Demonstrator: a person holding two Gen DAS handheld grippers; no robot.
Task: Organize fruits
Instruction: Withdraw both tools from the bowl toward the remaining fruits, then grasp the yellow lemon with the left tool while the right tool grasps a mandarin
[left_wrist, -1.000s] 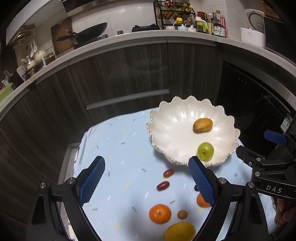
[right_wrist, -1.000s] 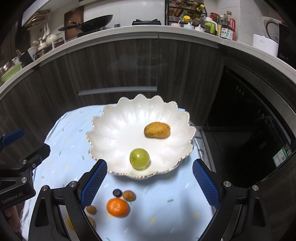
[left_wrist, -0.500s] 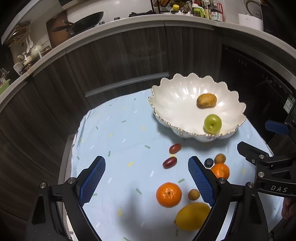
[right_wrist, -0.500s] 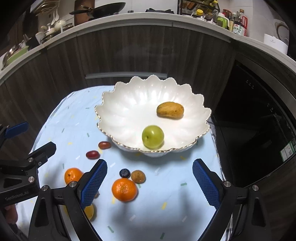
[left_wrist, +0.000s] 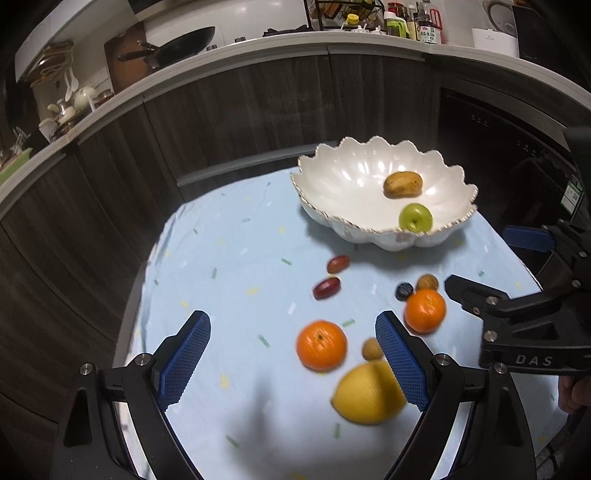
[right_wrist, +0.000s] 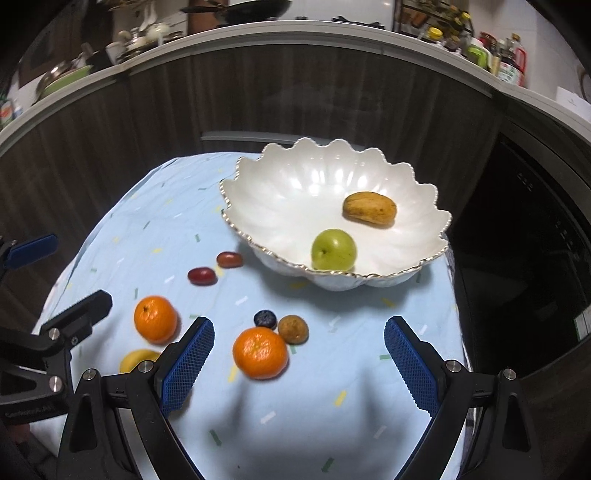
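Note:
A white scalloped bowl (left_wrist: 343, 184) (right_wrist: 291, 184) holds a green apple (left_wrist: 415, 218) (right_wrist: 333, 250) and a brown oval fruit (left_wrist: 402, 184) (right_wrist: 369, 208). Loose on the light blue cloth lie two red grapes (left_wrist: 326, 288) (right_wrist: 202, 276), two oranges (left_wrist: 321, 345) (right_wrist: 260, 352), a blueberry (right_wrist: 265, 318), two small brown fruits (right_wrist: 293, 329) and a lemon (left_wrist: 369, 393). My left gripper (left_wrist: 291, 325) hangs open above the left orange and lemon. My right gripper (right_wrist: 299, 328) hangs open over the right orange; its pads touch nothing.
The cloth (left_wrist: 229, 266) covers a small table that drops off on every side. Dark cabinet fronts (right_wrist: 332, 99) stand close behind it, under a counter crowded with kitchenware. A dark appliance (right_wrist: 524, 236) stands to the right. Each gripper shows in the other's view.
Both grippers have sunk toward the table and drawn back from the bowl. The loose fruit in front of the bowl has come fully into view. Both stayed open.

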